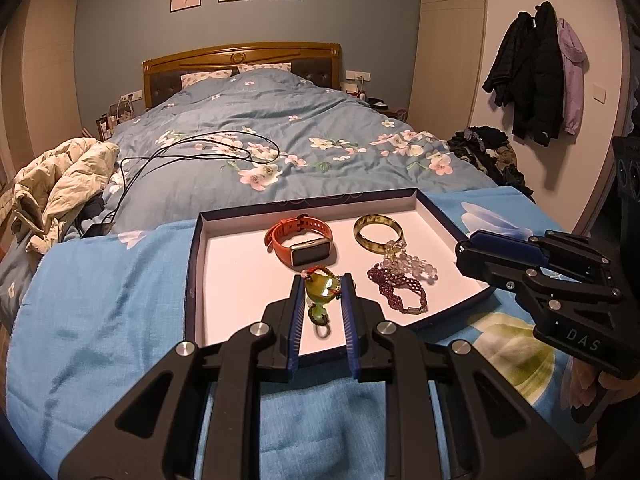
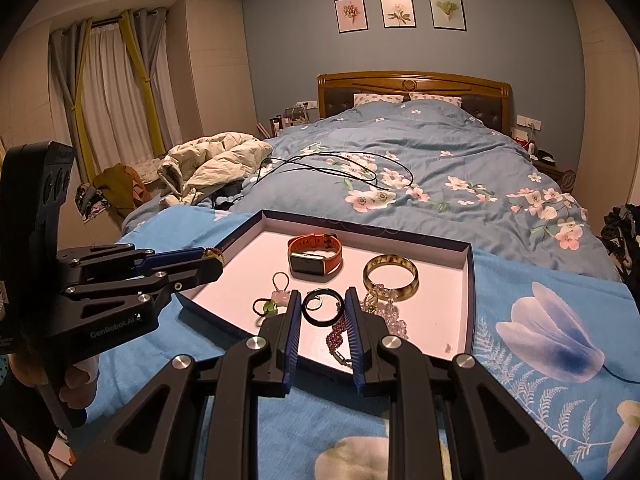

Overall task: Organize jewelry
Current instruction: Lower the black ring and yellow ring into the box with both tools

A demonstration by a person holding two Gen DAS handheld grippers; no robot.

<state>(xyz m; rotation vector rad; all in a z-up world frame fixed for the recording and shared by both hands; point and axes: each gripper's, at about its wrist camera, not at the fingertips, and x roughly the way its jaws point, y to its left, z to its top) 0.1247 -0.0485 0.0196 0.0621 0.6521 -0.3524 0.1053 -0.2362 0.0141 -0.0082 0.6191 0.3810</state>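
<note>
Left wrist view, closest first: my left hand-held gripper (image 1: 323, 280) is clamped on a green pendant (image 1: 322, 290) with a red cord, held over the near part of the tray (image 1: 192, 280). On the other side, my right hand-held gripper (image 2: 322, 294) looks closed on a black ring (image 2: 320, 323), which sits right between the pads above the tray's near edge.

I'd say the trick now is to lower each piece onto bare white floor before letting go, well away from the purple bead bracelet (image 1: 394, 284) so cords don't snag.

Farther in are the orange watch (image 1: 304, 256) and the bangle (image 1: 376, 220), side by side but apart. Beyond the tray is just the bed (image 1: 280, 132).
</note>
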